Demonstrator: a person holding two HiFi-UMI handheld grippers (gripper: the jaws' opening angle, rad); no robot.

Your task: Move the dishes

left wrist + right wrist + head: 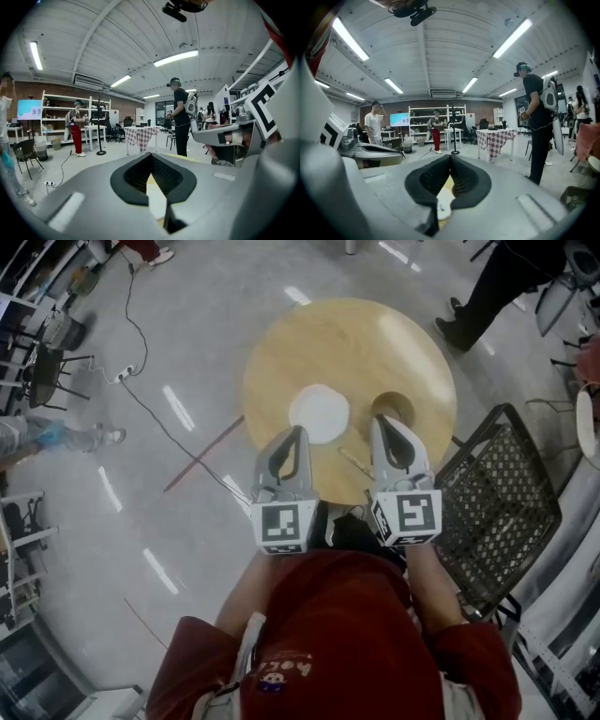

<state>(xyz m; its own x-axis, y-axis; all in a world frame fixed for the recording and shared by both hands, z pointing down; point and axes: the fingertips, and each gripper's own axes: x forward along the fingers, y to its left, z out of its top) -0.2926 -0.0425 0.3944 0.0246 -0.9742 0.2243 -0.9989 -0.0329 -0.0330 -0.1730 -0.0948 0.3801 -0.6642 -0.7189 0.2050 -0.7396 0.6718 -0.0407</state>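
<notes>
A white plate (319,413) lies near the middle of the round wooden table (309,343). Right of it stands a wooden bowl (394,406), partly hidden behind my right gripper (381,418). My left gripper (299,430) hovers over the plate's near edge. Both grippers are shut with nothing between their fingers, and both point nearly level across the table. In the left gripper view, a slice of the plate (157,199) shows below the shut left gripper (151,155). In the right gripper view, a white shape (444,205) on the table shows under the right gripper (451,157).
A thin stick-like utensil (354,461) lies on the table's near edge between the grippers. A black mesh chair (502,502) stands at the table's right. A cable (159,418) runs over the floor at the left. A person (492,287) stands beyond the table, and others are farther off.
</notes>
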